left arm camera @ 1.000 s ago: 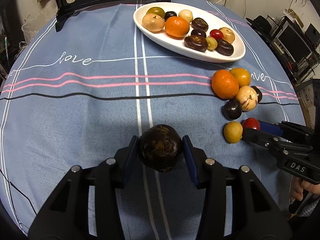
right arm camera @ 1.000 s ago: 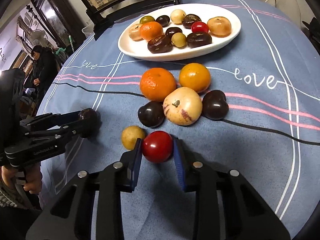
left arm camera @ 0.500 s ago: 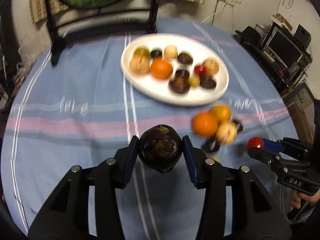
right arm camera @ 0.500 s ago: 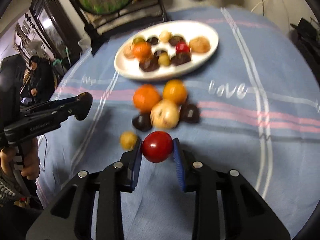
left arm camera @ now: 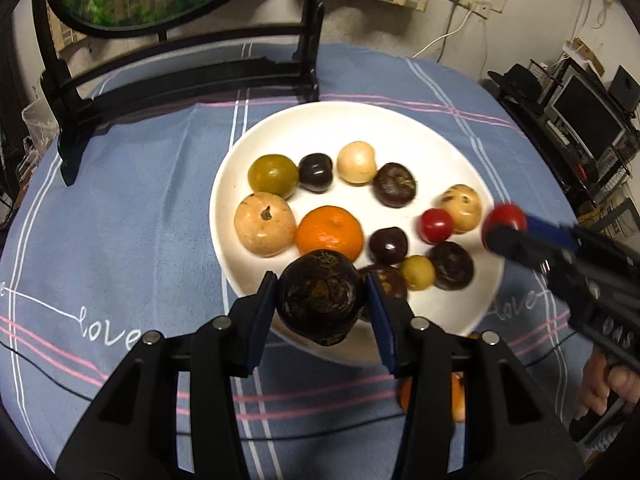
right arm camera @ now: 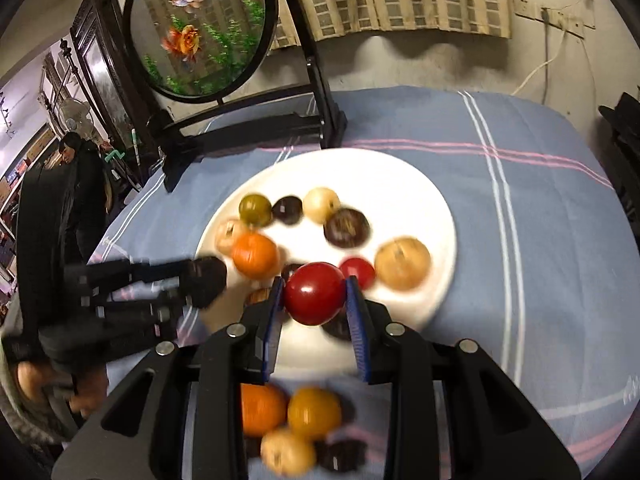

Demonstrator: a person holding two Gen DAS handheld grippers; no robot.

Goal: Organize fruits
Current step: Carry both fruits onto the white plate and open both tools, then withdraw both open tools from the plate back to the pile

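Left wrist view: dark rough fruit (left arm camera: pixel 320 297) is pinched in the left gripper (left arm camera: pixel 321 300) jaws, hovering over the near rim of the white plate (left arm camera: pixel 420 136), which already holds about a dozen fruits. Right gripper (right arm camera: pixel 316 300) jaws are narrow, clamping a red fruit (right arm camera: pixel 315 293) above the plate. Leftover fruits (right arm camera: pixel 296 424) sit on the desk, so I'd guess roughly two-thirds done.
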